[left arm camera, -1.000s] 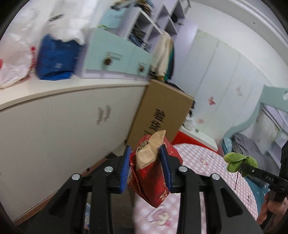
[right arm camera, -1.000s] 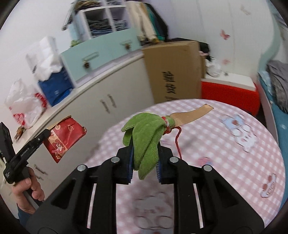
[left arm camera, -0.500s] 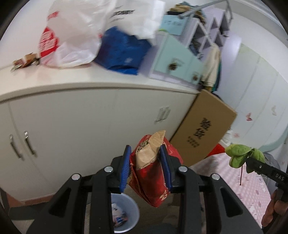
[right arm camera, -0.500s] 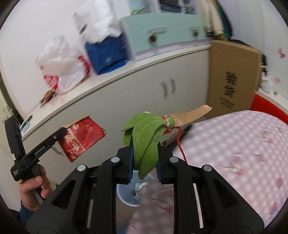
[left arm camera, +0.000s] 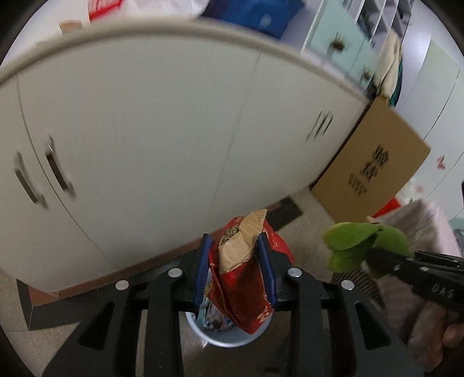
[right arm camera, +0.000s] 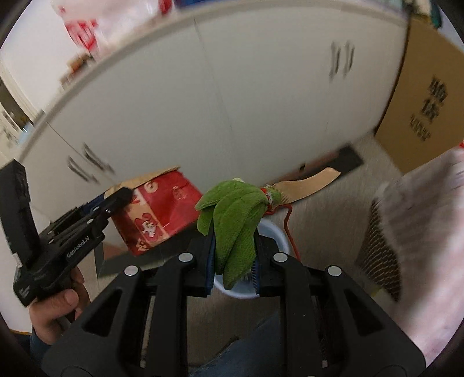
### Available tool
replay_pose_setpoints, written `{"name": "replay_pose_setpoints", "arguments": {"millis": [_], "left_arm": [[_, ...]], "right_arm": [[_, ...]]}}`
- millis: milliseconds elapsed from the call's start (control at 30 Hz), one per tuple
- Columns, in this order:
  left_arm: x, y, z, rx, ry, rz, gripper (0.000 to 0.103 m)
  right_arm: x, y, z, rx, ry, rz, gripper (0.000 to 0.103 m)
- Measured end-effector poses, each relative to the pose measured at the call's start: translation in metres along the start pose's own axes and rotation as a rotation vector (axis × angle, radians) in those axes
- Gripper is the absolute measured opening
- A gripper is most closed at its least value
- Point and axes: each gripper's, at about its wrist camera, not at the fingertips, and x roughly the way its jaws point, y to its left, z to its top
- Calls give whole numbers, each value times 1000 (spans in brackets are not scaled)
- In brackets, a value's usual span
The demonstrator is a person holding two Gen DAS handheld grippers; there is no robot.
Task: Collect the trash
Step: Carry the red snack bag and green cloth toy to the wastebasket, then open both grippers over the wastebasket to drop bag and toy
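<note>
Both grippers have swung from the table down over the bin (left arm camera: 229, 336). Left gripper (left arm camera: 235, 272) pinches a red packet (left arm camera: 246, 290); right gripper (right arm camera: 233, 261), at 3 o'clock, clamps a green cloth (right arm camera: 235, 220), both poised for dropping.

I see the bin (left arm camera: 229, 339) on the floor (left arm camera: 307, 214) in front of the cupboard (left arm camera: 162, 139); my left gripper (left arm camera: 235, 272) hangs over it with the packet (left arm camera: 246, 293) between its fingers; to its right my right gripper (right arm camera: 232, 266) grips the rag (right arm camera: 235, 220) above the same bin; the box (left arm camera: 374, 171) leans at the cupboard's right end; bags (left arm camera: 255, 11) sit on the worktop (left arm camera: 185, 29).
</note>
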Motion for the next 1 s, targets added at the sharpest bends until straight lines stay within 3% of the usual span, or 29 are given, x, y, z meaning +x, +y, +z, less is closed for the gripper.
{"name": "replay_pose_setpoints", "arguments": {"millis": [333, 367, 400, 433, 500, 533, 600, 767, 1000], "left_arm": [[81, 12, -22, 39, 181, 4, 31], [85, 12, -23, 46, 188, 5, 32], [89, 12, -24, 52, 196, 8, 37], [96, 12, -25, 58, 222, 8, 46], [107, 16, -27, 44, 264, 12, 70], [109, 20, -28, 29, 267, 11, 72], [107, 23, -30, 27, 264, 16, 80], [94, 32, -31, 0, 256, 52, 81], [49, 20, -20, -3, 189, 83, 88]], "right_arm": [[86, 3, -3, 46, 194, -6, 23], [89, 1, -3, 53, 201, -4, 32], [93, -1, -4, 66, 206, -4, 60], [97, -4, -5, 81, 206, -21, 70], [100, -9, -7, 104, 214, -33, 72], [102, -10, -9, 114, 221, -28, 73], [101, -10, -11, 116, 224, -45, 86], [89, -4, -10, 99, 210, -86, 97], [52, 2, -3, 79, 146, -102, 97]]}}
